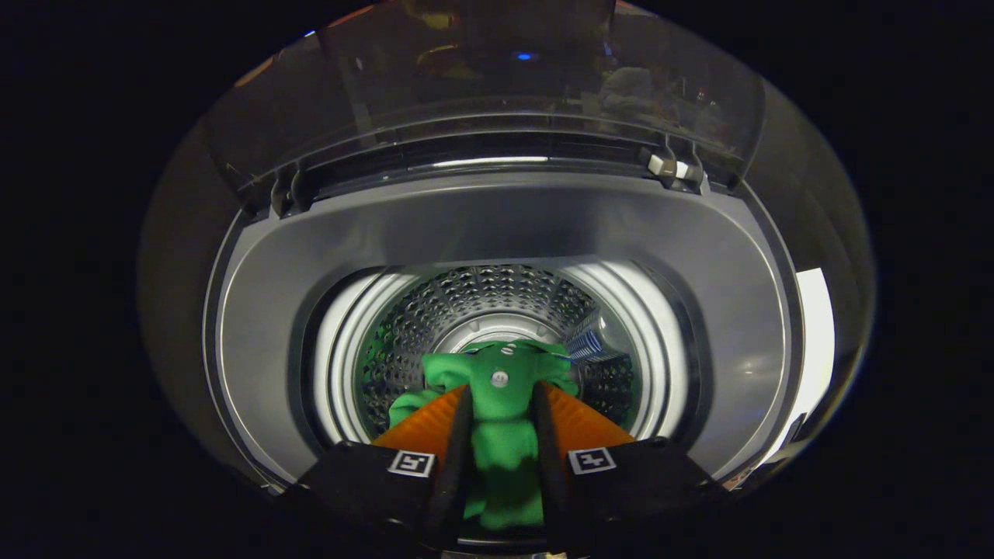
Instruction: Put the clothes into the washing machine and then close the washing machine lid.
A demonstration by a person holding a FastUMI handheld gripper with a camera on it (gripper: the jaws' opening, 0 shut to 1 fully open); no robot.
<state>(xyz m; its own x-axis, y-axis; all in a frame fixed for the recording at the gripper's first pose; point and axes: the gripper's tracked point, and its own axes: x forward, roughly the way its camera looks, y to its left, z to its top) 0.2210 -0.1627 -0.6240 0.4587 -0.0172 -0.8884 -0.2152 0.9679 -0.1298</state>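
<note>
Gripping green garment (501, 404), tongs (501, 404) over drum (435, 318)

- A bright white patch (815, 341) lay just outside the right rim of the washing machine (497, 225); what it was could not be told.
- A small blue light (523, 56) glowed in the raised lid (349, 85).
- Near it, a pale blurred shape (633, 89) and a yellowish glint (439, 53) showed in the glass, too dim to identify.
</note>
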